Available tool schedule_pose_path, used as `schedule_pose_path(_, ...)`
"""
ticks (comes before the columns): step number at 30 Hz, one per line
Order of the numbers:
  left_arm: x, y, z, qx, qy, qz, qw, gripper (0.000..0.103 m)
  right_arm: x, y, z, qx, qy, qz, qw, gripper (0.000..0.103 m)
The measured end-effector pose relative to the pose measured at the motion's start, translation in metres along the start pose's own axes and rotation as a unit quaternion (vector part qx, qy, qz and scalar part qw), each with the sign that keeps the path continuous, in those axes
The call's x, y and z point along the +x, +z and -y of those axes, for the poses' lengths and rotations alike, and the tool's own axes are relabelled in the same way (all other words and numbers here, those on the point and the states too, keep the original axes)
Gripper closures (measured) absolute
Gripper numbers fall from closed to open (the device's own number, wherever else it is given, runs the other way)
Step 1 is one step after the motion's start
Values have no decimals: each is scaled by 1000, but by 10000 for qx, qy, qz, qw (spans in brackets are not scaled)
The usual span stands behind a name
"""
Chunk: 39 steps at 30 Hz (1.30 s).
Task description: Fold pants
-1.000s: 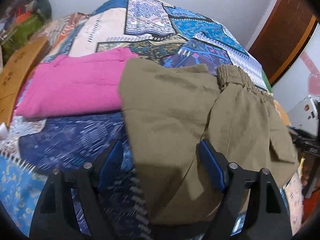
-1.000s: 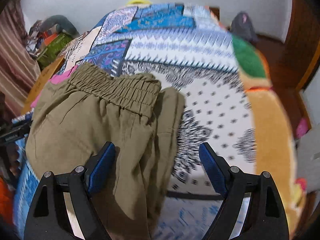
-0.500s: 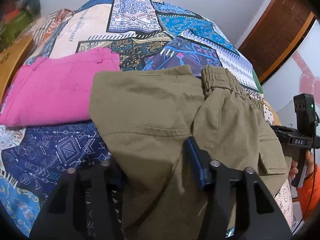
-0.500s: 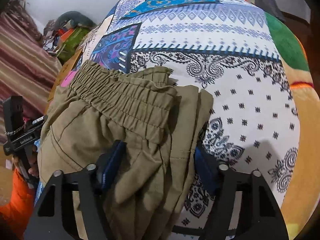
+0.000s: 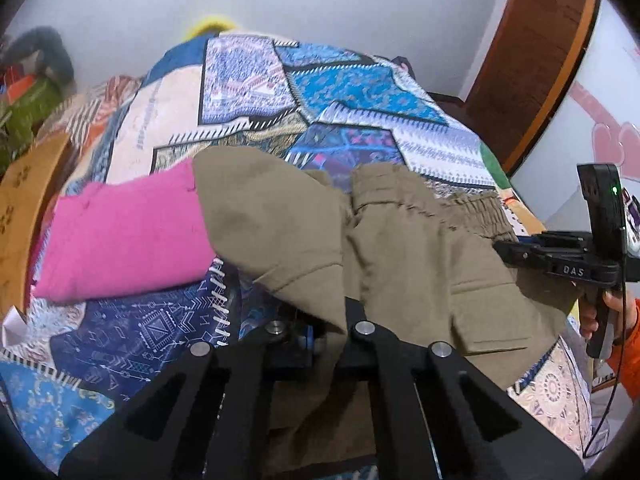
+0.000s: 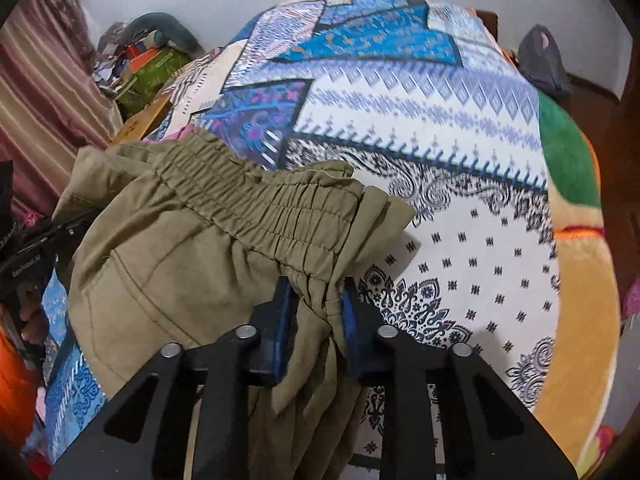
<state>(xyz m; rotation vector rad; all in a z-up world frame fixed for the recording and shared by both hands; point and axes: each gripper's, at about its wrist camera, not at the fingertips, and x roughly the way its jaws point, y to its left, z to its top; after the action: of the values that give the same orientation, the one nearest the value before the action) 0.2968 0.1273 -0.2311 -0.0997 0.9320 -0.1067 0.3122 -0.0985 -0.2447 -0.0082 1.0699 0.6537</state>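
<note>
Change: both jaw pairs, wide apart a second ago, now closed.
Left hand-held gripper: clamped on olive pants hem fold.
Right hand-held gripper: pinching bunched waistband.
Pants location: on patchwork bedspread, beside folded pink garment.

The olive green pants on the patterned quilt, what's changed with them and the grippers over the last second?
Both grippers shut on the olive green pants: the left gripper near a folded edge, the right gripper just below the elastic waistband, bunching fabric. The pink folded garment stayed put.
</note>
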Motion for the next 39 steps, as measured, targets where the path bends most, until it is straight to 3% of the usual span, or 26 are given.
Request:
schedule_pose_path(9, -45, 7, 10, 221, 286, 519, 9980, 99, -39, 16, -22, -183, 90, 538, 9983, 88)
schedule_pose_path(19, -85, 38, -35, 34, 531, 1070, 9928, 99, -48, 74, -72, -600, 181, 1086, 9921, 88)
schedule_pose_path(30, -73, 71, -129, -359, 1023, 1115, 9878, 99, 13, 137, -129, -982, 392, 1205, 9871, 88)
schedule_pose_path(39, -20, 58, -220, -815, 1305, 536, 9866, 99, 92, 151, -174, -1176, 540, 761, 9887, 88)
